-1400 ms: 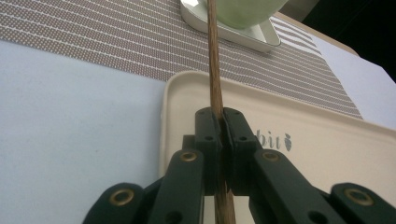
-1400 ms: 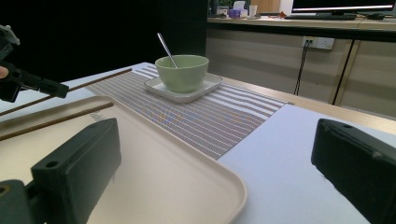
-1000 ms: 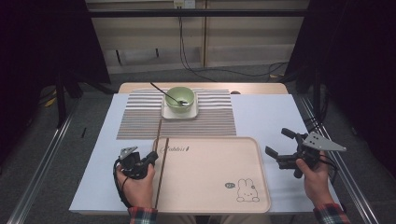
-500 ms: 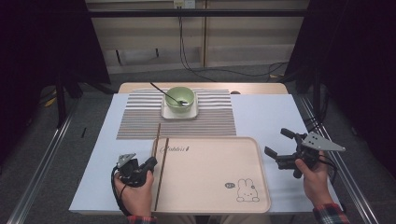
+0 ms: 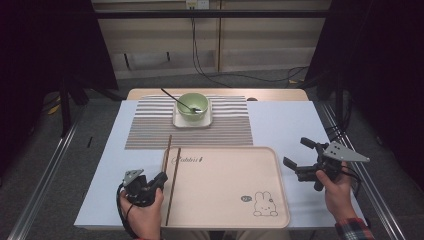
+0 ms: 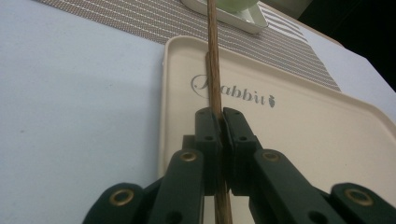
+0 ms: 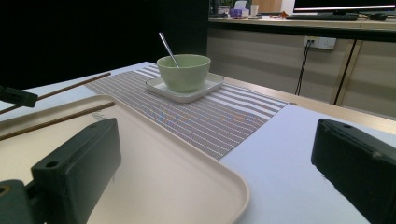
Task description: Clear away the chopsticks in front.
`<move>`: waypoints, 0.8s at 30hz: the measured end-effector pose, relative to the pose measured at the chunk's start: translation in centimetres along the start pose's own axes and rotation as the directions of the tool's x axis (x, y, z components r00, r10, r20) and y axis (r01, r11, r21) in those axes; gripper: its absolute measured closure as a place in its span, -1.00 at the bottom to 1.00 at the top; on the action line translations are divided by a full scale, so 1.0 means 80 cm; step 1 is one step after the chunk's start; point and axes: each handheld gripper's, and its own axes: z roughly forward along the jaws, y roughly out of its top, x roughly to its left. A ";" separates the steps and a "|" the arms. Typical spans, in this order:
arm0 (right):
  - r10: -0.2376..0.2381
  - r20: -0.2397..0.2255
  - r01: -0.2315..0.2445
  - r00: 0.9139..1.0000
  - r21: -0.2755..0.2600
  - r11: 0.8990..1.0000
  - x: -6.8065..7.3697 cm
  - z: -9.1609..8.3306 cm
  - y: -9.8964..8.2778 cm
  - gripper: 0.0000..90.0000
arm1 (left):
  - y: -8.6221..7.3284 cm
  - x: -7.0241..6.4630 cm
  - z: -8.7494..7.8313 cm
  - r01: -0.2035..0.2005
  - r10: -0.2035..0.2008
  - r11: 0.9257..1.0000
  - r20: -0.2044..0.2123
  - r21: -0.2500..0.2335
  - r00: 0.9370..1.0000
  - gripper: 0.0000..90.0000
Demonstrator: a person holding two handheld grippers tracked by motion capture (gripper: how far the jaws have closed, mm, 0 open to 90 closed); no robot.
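Observation:
My left gripper (image 5: 162, 179) is near the table's front left, at the left rim of a beige tray (image 5: 225, 180). Its jaws are shut on a brown chopstick (image 6: 213, 56) that points away toward the placemat. In the high view this chopstick (image 5: 168, 160) runs along the tray's left edge. A second chopstick (image 7: 60, 119) lies on the tray just under the held one (image 7: 70, 86). My right gripper (image 5: 295, 151) hovers past the tray's right edge, jaws wide open with nothing between them.
A green bowl (image 5: 193, 105) with a spoon (image 5: 172, 97) stands on a white square plate (image 5: 180, 120) on a striped placemat (image 5: 145, 125) at the back. The white table (image 5: 295, 125) ends close behind the placemat, with cables on the floor beyond.
My left gripper has slid toward the near edge of the table, drawing the chopstick with it. The right gripper has stayed where it was.

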 end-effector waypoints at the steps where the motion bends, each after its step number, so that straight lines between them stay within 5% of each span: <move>1: 0.001 0.001 -0.001 1.000 0.000 1.000 0.000 0.000 0.000 -0.98 | -0.001 0.001 -0.001 0.001 -0.001 1.000 -0.002 0.005 1.000 0.91; 24: 0.004 -0.006 -0.004 1.000 -0.002 1.000 0.001 0.001 0.000 -0.98 | -0.019 0.002 -0.006 -0.011 0.012 0.999 -0.024 0.043 1.000 0.90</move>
